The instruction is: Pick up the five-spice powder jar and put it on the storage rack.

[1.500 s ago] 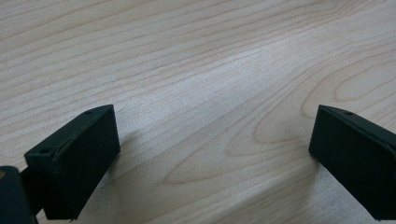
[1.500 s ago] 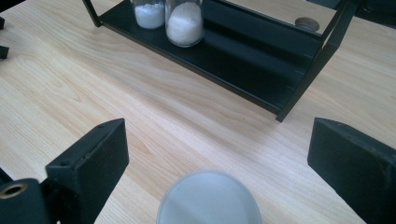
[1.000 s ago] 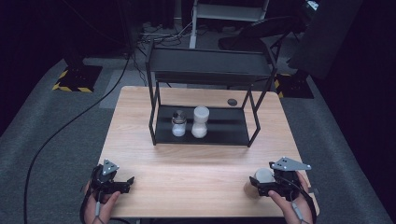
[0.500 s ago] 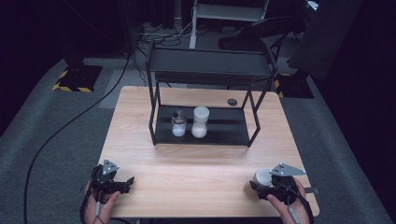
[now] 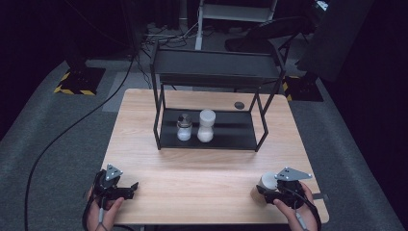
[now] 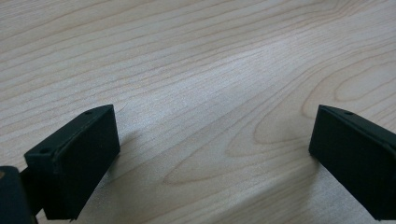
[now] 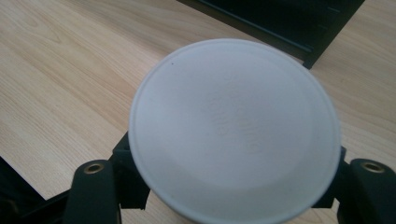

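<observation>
At the table's near right edge the right gripper (image 5: 269,190) has its jaws closed around a white round-topped container (image 7: 235,128); it looks light, smooth, perhaps slippery, best held by the sides. The left gripper (image 5: 126,189) gapes wide, empty. Farther off, two jars stand on the black rack (image 5: 240,137).

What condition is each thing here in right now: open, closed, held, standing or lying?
Left gripper: open, nothing between its jaws, low over the table.
Right gripper: shut on the white container.
White container: held, round white lid on.
Small glass jar: upright on the rack's lower shelf, lidded.
White bottle: upright beside the jar.
Black rack: standing on the table.
</observation>
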